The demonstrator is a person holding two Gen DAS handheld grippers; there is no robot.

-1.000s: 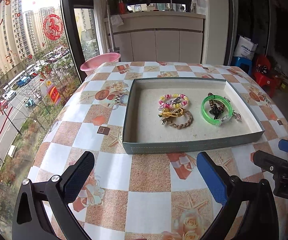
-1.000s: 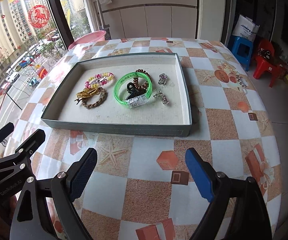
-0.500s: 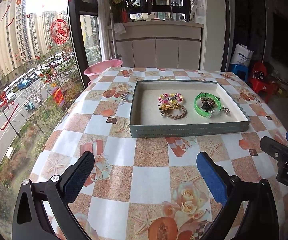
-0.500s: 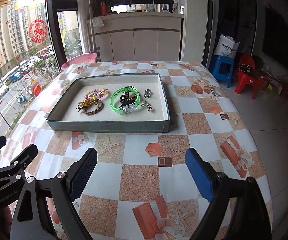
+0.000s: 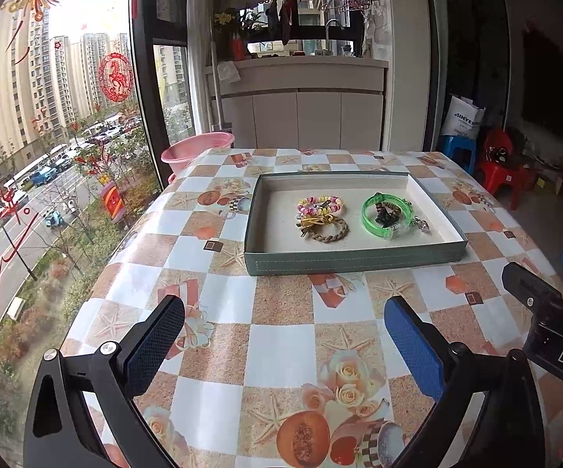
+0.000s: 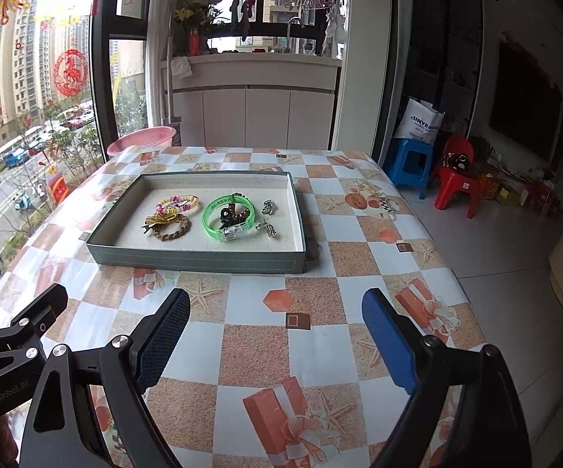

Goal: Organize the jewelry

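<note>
Mid-frame in both views, tray (image 6: 199,261) w/ jewelry (image 6: 228,216) sits on table (image 6: 320,335). Left gripper (image 5: 281,345) & right gripper (image 6: 275,337), lower frame, spread wide, empty, probably so nothing snags.

The tray (image 6: 199,261) sits on the table (image 6: 320,335) ahead of my two grippers. In it, the braided and beaded bracelets (image 6: 172,218) lie left, the bangle (image 6: 228,216) beside them, small charms (image 6: 267,218) rightmost. A basin (image 6: 141,140) stands behind the table's far left corner.
</note>
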